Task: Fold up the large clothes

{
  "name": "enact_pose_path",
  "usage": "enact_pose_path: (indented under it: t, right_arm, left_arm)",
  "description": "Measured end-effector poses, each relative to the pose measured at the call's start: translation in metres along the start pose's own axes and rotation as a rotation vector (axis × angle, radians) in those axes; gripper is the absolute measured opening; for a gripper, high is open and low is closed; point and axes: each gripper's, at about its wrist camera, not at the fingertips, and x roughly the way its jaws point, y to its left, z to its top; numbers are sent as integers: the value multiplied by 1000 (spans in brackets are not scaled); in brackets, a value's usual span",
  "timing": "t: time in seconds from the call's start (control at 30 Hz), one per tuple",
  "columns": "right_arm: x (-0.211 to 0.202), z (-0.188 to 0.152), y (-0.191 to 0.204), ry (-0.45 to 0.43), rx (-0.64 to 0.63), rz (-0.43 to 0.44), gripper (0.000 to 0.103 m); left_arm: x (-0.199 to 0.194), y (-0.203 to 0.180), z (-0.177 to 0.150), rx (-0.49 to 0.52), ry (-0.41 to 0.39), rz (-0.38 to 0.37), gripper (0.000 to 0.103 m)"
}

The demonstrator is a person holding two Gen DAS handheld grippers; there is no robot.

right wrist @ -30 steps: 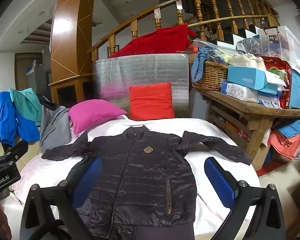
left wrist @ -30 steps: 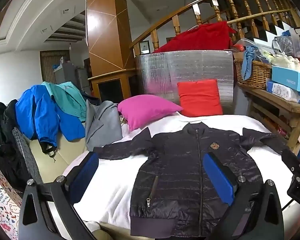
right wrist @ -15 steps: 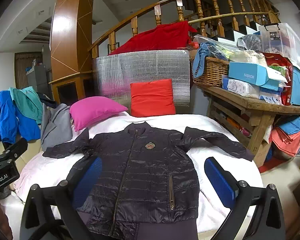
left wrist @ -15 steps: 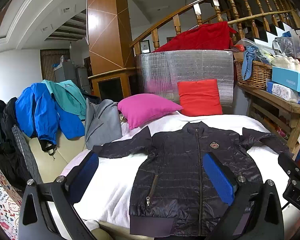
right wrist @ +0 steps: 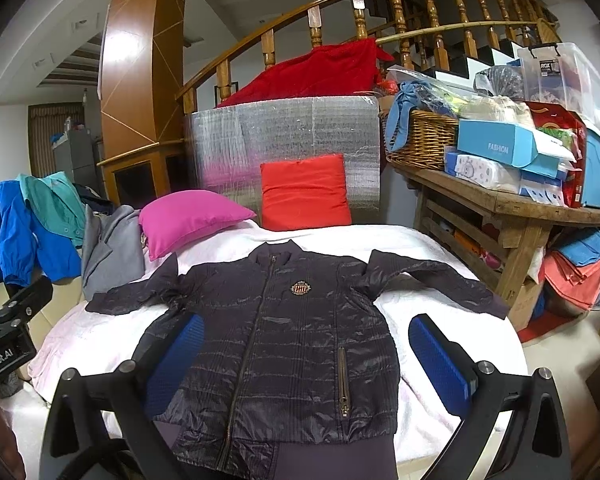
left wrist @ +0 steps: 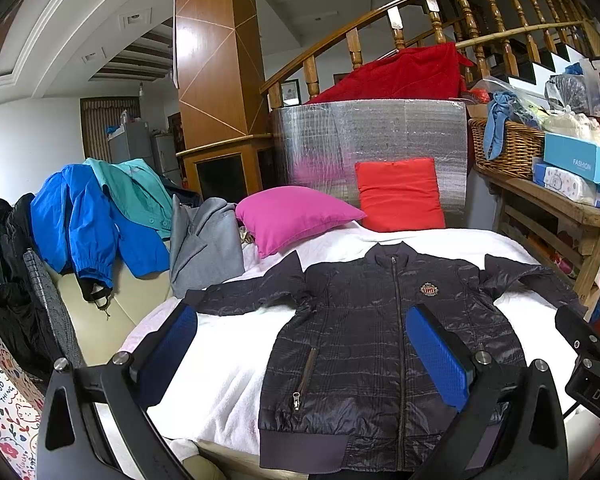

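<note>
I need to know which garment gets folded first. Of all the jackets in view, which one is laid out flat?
The black quilted jacket on the white bed cover, zipped, sleeves spread. The blue jacket, teal jacket and grey jacket hang bunched at the side.

Jacket (left wrist: 384, 336): lying on the bed (left wrist: 228, 360).
Pillows (left wrist: 296, 216): sitting behind the jacket.
Table (right wrist: 512, 208): standing right of the jacket.

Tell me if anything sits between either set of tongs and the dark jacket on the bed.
Nothing visible does. The dark jacket lies flat and uncovered on the white blanket; both tongs hang open above its hem, left, right.
</note>
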Motion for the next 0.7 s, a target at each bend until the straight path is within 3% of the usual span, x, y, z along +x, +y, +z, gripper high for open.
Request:
enact_pose_path:
  t: [0.7]
  right_arm:
    - [6,0,5,21,-17,4,103]
  left_arm:
    - [4,6,-1,-2,4,-2,103]
